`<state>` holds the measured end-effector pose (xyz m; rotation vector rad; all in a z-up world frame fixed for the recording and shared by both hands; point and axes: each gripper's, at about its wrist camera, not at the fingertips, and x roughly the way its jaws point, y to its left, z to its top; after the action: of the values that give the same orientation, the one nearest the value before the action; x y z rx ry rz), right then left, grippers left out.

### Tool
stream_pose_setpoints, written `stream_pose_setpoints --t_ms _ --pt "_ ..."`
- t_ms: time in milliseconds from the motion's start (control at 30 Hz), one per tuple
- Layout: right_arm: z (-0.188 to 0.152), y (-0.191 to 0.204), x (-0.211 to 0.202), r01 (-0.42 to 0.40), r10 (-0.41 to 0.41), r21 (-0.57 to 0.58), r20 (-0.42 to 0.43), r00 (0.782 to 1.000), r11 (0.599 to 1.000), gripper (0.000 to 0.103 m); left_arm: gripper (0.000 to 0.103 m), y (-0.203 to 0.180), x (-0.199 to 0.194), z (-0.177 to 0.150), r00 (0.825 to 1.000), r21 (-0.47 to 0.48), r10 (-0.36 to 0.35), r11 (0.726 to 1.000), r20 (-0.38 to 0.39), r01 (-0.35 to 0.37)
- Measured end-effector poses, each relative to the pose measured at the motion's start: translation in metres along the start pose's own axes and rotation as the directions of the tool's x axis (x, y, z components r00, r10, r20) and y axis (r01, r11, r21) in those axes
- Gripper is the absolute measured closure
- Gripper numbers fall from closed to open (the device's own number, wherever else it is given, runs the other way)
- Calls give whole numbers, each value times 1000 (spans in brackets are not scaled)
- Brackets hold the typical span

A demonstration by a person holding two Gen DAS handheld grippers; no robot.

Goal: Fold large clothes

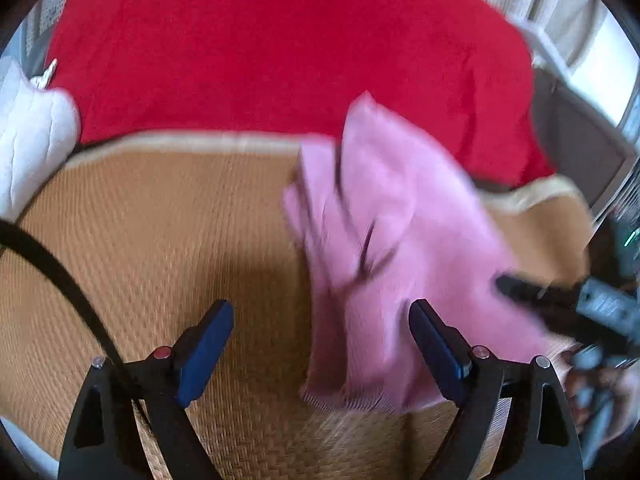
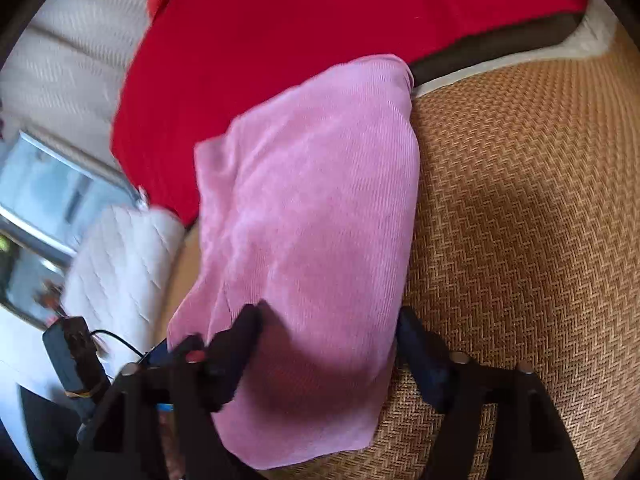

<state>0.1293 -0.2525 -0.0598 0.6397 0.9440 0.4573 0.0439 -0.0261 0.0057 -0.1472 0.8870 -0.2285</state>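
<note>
A pink ribbed garment (image 1: 400, 240) lies bunched and partly folded on a woven tan mat (image 1: 160, 240). My left gripper (image 1: 322, 344) hovers over the garment's near left edge. Its blue pads (image 1: 208, 340) stand wide apart, and only the cloth's hem lies between them, unpinched. In the right wrist view the garment (image 2: 312, 208) fills the middle. My right gripper (image 2: 328, 344) is open astride its near end. One of its fingers (image 2: 240, 344) rests over the cloth and the other sits at the cloth's right edge. The right gripper (image 1: 560, 304) also shows at the far right of the left wrist view.
A red blanket (image 1: 280, 48) covers the bed beyond the mat. A white quilted pillow (image 1: 32, 136) lies at the left, and a similar one (image 2: 120, 264) shows in the right wrist view. A black cable (image 1: 52, 272) curves across the mat. A window (image 2: 48, 200) is at the side.
</note>
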Motion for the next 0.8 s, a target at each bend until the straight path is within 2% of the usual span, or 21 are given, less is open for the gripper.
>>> stream_pose_setpoints --t_ms 67,133,300,367,400,433,467,533,567,633,700,800 --pt "5 0 -8 -12 12 -1 36 999 1000 16 13 -4 -8 23 999 10 -30 1000 37 29" --pt "16 -3 -11 -10 9 7 59 998 1000 16 13 -8 3 50 999 29 -27 999 40 26" --pt "51 -28 11 -10 5 80 59 998 997 16 13 -7 69 92 997 -2 -10 1000 -72 10" --pt "63 -33 25 -24 20 89 35 999 996 16 14 -5 90 102 993 -41 -44 998 -109 40" --pt "66 -33 30 -24 22 79 28 999 997 16 17 3 101 104 992 -69 -42 997 -122 34" --pt "65 -30 35 -18 17 58 21 1000 998 16 31 9 110 103 990 -87 -18 996 -141 5" --pt "62 -29 36 -4 4 32 17 1000 999 24 44 18 121 101 985 -119 -2 993 -170 -19" --pt "59 -19 43 46 -46 -37 -6 999 998 39 44 38 138 91 976 -201 -33 980 -214 -11" --pt "57 -17 44 63 -63 -53 -7 998 997 40 42 44 144 86 975 -218 -41 976 -218 -8" --pt "56 -13 47 90 -91 -62 -5 996 994 40 41 45 145 82 977 -215 -37 977 -212 -10" --pt "55 -9 48 112 -112 -78 4 994 991 40 41 41 143 85 978 -183 -4 983 -207 -35" --pt "53 -3 42 115 -114 -63 27 993 991 34 37 36 132 89 984 -152 24 987 -177 -51"
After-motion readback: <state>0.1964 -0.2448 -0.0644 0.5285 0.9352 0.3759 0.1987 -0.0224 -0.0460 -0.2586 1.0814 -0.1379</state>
